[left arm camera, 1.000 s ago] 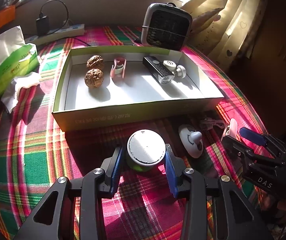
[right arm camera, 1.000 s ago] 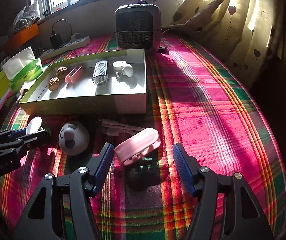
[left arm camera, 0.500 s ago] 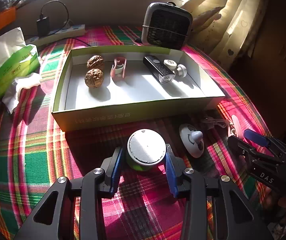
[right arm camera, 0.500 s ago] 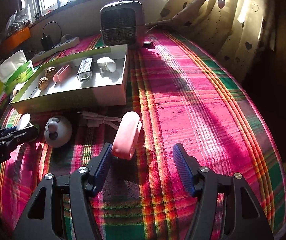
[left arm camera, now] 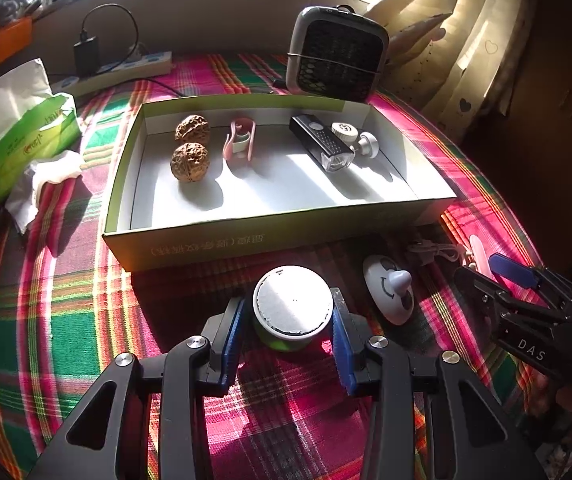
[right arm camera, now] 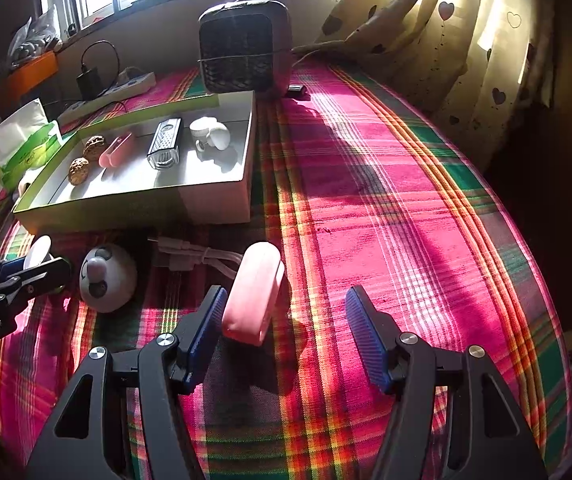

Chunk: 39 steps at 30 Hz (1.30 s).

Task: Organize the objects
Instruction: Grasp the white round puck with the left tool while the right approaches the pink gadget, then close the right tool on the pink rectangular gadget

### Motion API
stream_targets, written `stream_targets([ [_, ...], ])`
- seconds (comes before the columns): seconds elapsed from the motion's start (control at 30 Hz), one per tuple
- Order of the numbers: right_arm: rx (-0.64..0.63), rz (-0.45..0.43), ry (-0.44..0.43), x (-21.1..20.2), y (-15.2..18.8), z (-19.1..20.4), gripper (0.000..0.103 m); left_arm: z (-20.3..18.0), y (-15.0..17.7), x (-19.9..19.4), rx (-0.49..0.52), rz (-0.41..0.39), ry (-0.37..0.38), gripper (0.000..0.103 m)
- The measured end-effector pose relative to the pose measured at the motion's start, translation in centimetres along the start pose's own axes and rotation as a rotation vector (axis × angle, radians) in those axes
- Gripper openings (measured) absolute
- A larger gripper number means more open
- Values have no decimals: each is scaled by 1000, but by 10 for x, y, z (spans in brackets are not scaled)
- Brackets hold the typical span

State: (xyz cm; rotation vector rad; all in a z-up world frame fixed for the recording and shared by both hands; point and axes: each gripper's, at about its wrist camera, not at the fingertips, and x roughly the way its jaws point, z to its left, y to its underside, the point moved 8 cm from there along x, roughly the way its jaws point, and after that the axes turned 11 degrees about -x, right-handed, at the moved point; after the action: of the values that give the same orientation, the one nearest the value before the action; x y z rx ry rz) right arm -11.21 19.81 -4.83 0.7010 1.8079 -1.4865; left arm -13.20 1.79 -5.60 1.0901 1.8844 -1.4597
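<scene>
Left gripper (left arm camera: 292, 322): jaws clamped on a round green container with a white lid (left arm camera: 292, 306); both blue pads press its sides. The container sits on the plaid cloth (left arm camera: 66, 312) of the counter, just in front of the near wall of the open box (left arm camera: 278, 236).

Right gripper (right arm camera: 286, 328): jaws apart. A pink clip (right arm camera: 252, 294) lies between them, close against the left pad (right arm camera: 206, 320), possibly touching it; a clear gap separates it from the right pad (right arm camera: 360, 330). The clip is tilted, its long axis running roughly along the fingers.

Box contents, left wrist view: two walnuts (left arm camera: 190, 162) at the left, a second pink clip (left arm camera: 240, 144) beside them, a black light (left arm camera: 322, 146) and a white knobbed part (left arm camera: 352, 138) at the right.

Loose on the cloth between the two grippers: a white round panda-faced object (right arm camera: 106, 276) and a bundled white cable (right arm camera: 194, 258), both near the box's front wall.

Background: fan heater (right arm camera: 244, 44) behind the box, tissue pack (left arm camera: 18, 120) to its left.
</scene>
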Motion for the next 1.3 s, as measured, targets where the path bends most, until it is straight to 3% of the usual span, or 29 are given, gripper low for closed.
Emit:
stream_targets([
  [0.33, 6, -5, 2, -2, 1, -2, 54, 1, -1, -1, 6, -12, -22, 32],
  [0.4, 11, -9, 0, -3, 1, -3, 45, 1, -1, -1, 10, -16, -29, 30],
  [0.63, 0, -15, -15, -3, 0, -1, 34, 2, -2, -1, 7, -16, -29, 30],
  [0.8, 0, -18, -19, -4, 0, -1, 19, 2, -1, -1, 8, -18, -29, 30],
  [1.3, -6, -19, -25, -4, 1, 1, 19, 2, -2, -1, 8, -18, -31, 30],
])
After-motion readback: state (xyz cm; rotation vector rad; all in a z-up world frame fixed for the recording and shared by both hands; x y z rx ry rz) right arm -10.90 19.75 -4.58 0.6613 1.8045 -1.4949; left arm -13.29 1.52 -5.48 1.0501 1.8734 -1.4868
